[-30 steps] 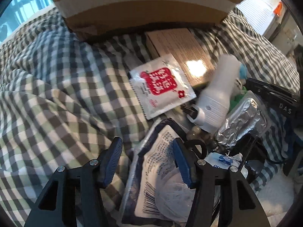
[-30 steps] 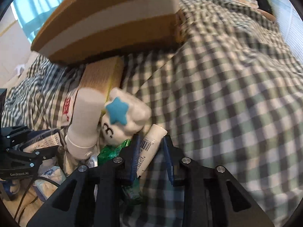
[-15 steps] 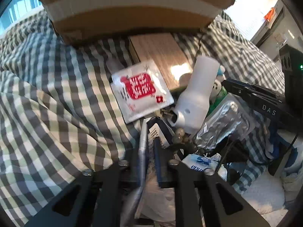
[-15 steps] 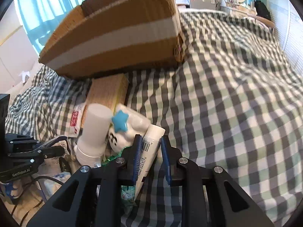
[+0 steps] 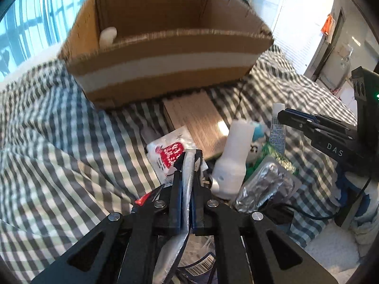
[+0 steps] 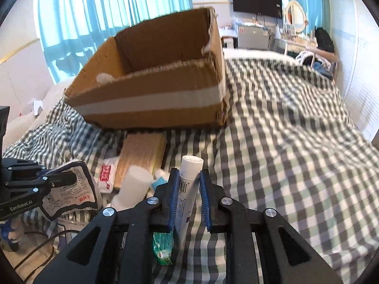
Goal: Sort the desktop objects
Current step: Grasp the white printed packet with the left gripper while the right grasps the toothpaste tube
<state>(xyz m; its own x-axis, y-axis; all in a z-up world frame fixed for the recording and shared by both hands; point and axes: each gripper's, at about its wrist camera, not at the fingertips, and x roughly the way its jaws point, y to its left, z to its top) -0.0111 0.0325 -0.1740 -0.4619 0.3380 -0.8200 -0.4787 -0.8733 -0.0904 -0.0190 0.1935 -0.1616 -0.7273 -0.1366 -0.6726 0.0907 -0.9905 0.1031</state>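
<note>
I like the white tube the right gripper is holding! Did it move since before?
Yes. The white tube went up off the checked blanket, and now its cap points toward the cardboard box.

Brown box (image 6: 151,108), white stripe; green-grey checked bedspread (image 6: 284,156).

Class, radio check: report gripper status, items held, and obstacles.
Left gripper shut on foil pouch. Right gripper shut on white tube. Cardboard box open ahead; clutter lies between.
</note>
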